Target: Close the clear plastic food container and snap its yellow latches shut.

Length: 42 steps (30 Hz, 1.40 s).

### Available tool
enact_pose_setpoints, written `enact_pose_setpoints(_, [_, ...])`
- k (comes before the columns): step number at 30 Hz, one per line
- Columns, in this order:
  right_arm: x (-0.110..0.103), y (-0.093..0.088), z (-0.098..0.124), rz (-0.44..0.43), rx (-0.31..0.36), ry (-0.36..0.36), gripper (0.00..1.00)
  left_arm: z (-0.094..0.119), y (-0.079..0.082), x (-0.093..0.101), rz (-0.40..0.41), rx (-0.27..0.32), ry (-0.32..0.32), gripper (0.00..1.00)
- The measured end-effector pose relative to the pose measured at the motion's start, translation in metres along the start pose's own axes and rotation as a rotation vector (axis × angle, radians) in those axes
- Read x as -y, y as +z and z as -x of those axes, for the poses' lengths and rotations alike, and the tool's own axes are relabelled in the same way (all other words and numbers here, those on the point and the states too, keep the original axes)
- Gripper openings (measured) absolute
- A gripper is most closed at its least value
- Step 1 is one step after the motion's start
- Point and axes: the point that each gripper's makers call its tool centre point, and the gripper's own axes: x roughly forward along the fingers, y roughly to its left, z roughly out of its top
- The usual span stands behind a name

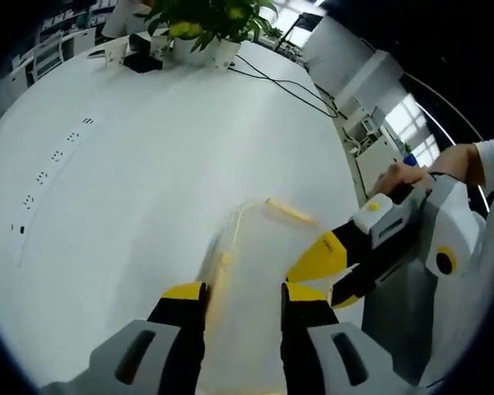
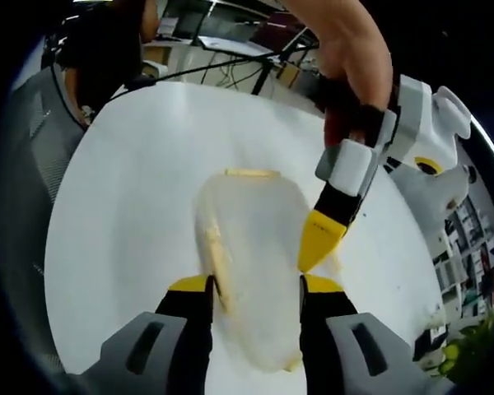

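Left gripper view: the clear plastic food container (image 1: 251,271) with yellow latches (image 1: 292,214) lay on the round white table (image 1: 132,181), lower centre of frame, between the spread, released jaws of the left gripper (image 1: 243,306). The right gripper (image 1: 317,262) entered from the right, tips at the container's edge; whether its jaws clenched could not be told. A potted green plant (image 1: 210,20) stood at upper centre

Grey-bodied left tongs (image 1: 243,300), black jaws, yellow tips, white sleeve (image 1: 492,160)
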Motion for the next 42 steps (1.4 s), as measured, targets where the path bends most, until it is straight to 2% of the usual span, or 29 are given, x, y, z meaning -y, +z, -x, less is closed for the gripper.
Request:
enact_pose_setpoints(3, [0.001,0.002,0.001,-0.033,0.007,0.006,0.39,0.002,0.000,0.010,-0.015,0.026,0.038,0.31])
enact_pose_setpoints(7, [0.004,0.000,0.000,-0.074,-0.001,0.011,0.44,0.003,-0.001,0.016,-0.003,0.066,0.064,0.37])
enact_pose_setpoints(10, [0.005,0.000,0.002,-0.105,0.009,0.020,0.46,0.003,-0.001,0.018,-0.021,0.093,0.093,0.37])
enact_pose_setpoints(18, [0.004,0.000,0.005,-0.113,0.008,0.029,0.48,0.019,0.006,0.012,0.018,0.222,0.174,0.38])
enact_pose_setpoints(22, [0.006,0.001,0.006,-0.115,0.012,0.023,0.48,0.023,0.000,0.014,0.062,0.258,0.173,0.38])
enact_pose_setpoints(26, [0.008,0.001,0.008,-0.123,0.013,0.017,0.48,0.026,-0.008,0.017,0.063,0.266,0.203,0.38])
enact_pose_setpoints(34, [0.015,-0.004,0.013,-0.180,0.026,0.004,0.52,0.044,-0.011,0.012,0.097,0.336,0.250,0.40])
enact_pose_setpoints(42, [0.019,-0.013,0.019,-0.219,0.030,-0.030,0.54,0.057,-0.013,0.011,0.086,0.423,0.335,0.42])
